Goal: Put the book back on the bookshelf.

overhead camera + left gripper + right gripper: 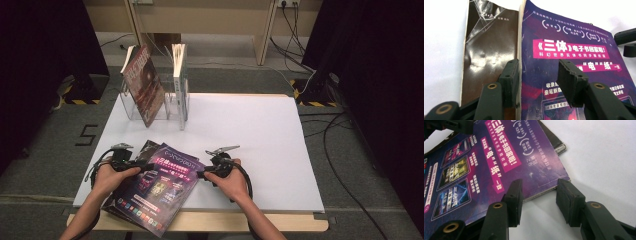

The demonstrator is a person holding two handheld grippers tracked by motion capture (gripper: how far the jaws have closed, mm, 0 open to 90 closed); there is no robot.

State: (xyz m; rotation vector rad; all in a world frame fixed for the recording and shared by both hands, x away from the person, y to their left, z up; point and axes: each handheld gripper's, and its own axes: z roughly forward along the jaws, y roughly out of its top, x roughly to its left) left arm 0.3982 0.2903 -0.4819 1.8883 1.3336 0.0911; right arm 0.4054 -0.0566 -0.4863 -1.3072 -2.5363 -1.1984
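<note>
1. A purple magazine [162, 187] lies flat on the white table top [260, 145], at its near left part, with its lower corner past the table's near edge. I take this magazine as the landmark for everything else.
2. Under the purple magazine lies a dark magazine [489, 47]; its glossy brown cover sticks out on the far left side of the purple one.
3. The left gripper [131, 166] sits at the purple magazine's left edge, held in the person's left hand [107, 180]. In the left gripper view its jaws stand fairly wide apart, one over the dark cover and one over the purple cover, with the purple magazine's edge running between them. The pads are not pressing on anything I can see.
4. The right gripper [204, 174] sits at the purple magazine's right edge, held in the right hand [232, 182]. In the right gripper view its jaws are also wide, spread on either side of the magazine's corner; that corner lies in the gap, and the pads stand clear of it.
5. Beyond the purple magazine, at the table's far left, stands a clear rack [172, 102]. A red-covered magazine [145, 85] leans tilted in its left part, and a thin book [180, 80] stands upright in its right part.
6. Both forearms come in from the near side, on either side of the purple magazine.
</note>
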